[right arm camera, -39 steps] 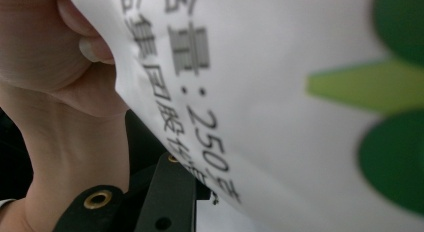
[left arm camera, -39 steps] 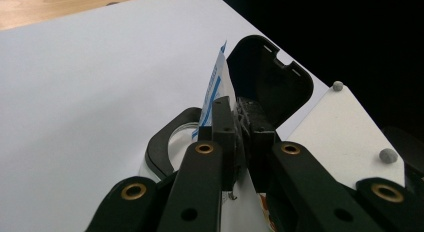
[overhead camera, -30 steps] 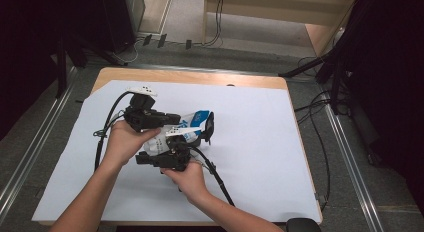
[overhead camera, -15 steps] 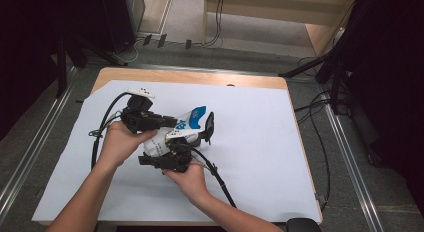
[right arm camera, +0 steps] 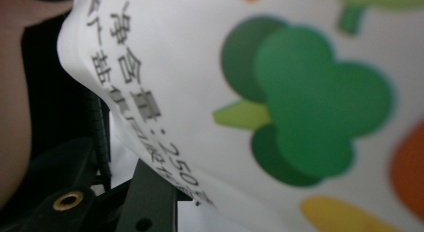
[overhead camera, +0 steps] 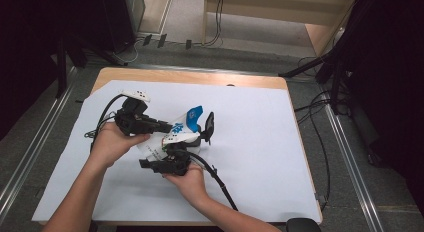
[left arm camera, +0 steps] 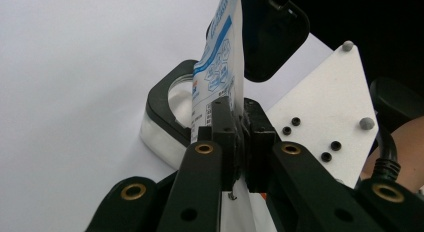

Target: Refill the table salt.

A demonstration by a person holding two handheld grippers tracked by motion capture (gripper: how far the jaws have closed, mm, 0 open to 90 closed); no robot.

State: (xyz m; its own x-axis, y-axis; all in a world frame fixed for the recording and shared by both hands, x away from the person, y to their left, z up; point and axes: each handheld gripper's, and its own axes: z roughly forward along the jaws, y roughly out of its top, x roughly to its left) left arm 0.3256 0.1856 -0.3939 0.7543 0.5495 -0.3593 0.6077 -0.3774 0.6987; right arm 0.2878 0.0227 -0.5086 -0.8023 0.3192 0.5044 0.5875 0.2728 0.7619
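L claw [left arm camera: 239,137] was clenched on the edge of the pouch [overhead camera: 182,126], white w/ blue print, jaws pinched tight on the film in the left gripper view. R claw [overhead camera: 192,138] sat just below/at 5 o'clock of the L one in the high view; its jaws had just been opening, the pouch lay betw. them, and one jaw stood clear at 3 o'clock of the blue end. Right gripper view: pouch face w/ green veg print right up against the lens; pad contact not readable, so I took R as released.

Pouch was held off the bench [overhead camera: 260,157], approx. centre, slightly toward 9 o'clock, tilted w/ blue end up toward 1 o'clock.

Judged progress: pick-up done, pouch in two-claw handling, R letting go or re-gripping. Left to do: R re-grip or set-down; pouch appeared unopened, not certain.
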